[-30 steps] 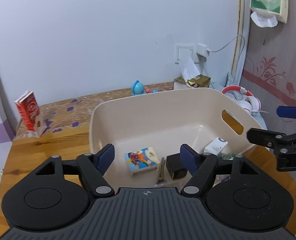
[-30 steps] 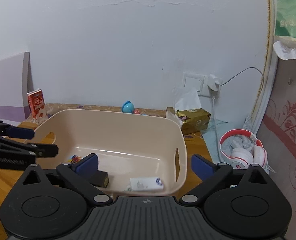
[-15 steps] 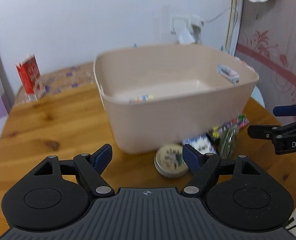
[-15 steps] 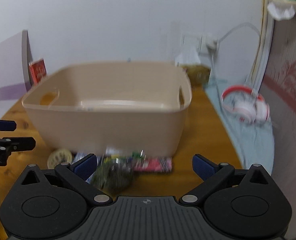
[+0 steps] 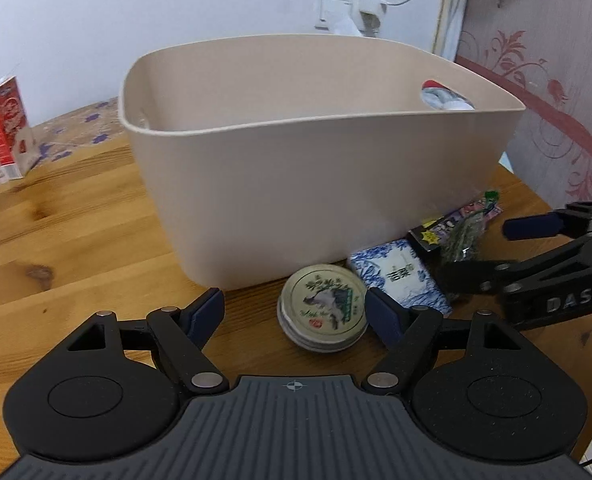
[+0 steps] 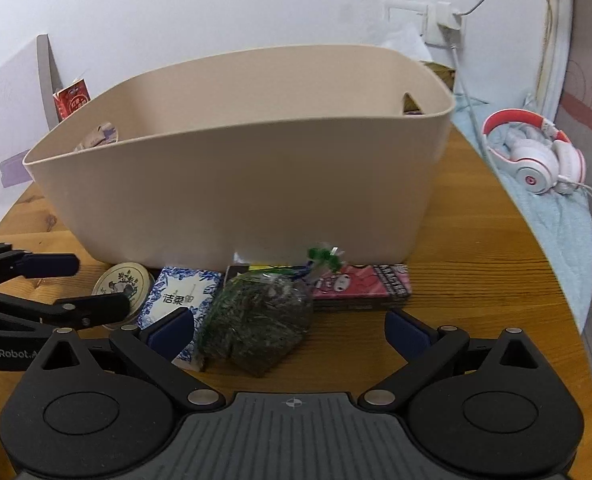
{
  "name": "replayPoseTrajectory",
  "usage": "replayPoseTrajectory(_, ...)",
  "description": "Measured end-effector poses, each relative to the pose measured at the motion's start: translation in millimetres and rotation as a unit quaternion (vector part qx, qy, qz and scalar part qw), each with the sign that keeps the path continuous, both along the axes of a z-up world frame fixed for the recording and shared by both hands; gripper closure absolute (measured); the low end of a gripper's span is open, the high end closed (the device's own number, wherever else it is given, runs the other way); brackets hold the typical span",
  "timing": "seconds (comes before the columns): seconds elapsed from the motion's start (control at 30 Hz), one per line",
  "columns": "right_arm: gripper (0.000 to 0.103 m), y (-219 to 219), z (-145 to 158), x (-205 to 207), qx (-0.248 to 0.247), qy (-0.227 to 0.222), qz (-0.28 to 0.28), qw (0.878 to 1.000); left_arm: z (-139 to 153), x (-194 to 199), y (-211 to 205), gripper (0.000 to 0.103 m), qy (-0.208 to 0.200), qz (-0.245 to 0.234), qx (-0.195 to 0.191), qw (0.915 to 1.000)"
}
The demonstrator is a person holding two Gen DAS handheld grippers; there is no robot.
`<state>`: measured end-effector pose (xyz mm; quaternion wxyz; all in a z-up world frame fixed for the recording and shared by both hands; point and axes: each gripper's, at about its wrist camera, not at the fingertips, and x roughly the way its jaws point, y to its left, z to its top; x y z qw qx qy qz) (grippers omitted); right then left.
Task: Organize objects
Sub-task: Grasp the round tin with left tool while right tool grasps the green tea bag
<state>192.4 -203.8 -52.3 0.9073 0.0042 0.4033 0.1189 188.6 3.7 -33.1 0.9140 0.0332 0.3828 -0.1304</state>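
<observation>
Facing the beige bin (image 5: 320, 184), both grippers, left (image 5: 295, 314) and right (image 6: 290, 330), had fingers spread, empty. Round tin (image 5: 323, 306), tissue pack (image 5: 400, 276) and green bag (image 6: 256, 322) lay before it on the table (image 5: 56, 240).

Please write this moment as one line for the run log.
left gripper: open, above round tin | right gripper: open, above herb bag | beige bin: behind

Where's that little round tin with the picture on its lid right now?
The round tin lies on the wooden table just in front of the beige basket, between the left gripper's open fingers, with the blue-and-white tissue pack beside it on the right.
</observation>
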Motion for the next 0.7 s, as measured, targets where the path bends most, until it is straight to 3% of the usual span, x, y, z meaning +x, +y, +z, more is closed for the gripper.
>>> replayPoseTrajectory(0.37, 0.004, 3.4, -5.6, 5.0, -0.001, 0.011, -0.012, 1.0, -0.2, 7.0, -6.1, 0.025, 0.009, 0.006, -0.013, 0.9999)
replayPoseTrajectory(0.47, 0.012, 4.7, -6.4, 4.8, -0.01, 0.009, -0.014, 1.0, -2.4, 8.3, -3.7, 0.026, 0.015, 0.012, -0.022, 0.9996)
replayPoseTrajectory(0.53, 0.022, 6.9, -7.9, 5.5, -0.014, 0.014, -0.009, 1.0, -1.9, 8.9, -0.1, 0.034, 0.022, 0.01, -0.033, 0.9991)
replayPoseTrajectory(0.6, 0.027, 7.6, -8.4, 8.0, -0.017, 0.013, -0.005, 1.0, -1.4, 8.6, 3.5, 0.048, 0.028, 0.009, -0.04, 0.9988)
replayPoseTrajectory(0.7, 0.043, 9.3, -7.0, 6.6, -0.021, 0.009, 0.001, 1.0, -2.8, 6.5, 5.7, 0.048, 0.031, 0.012, -0.033, 0.9989)
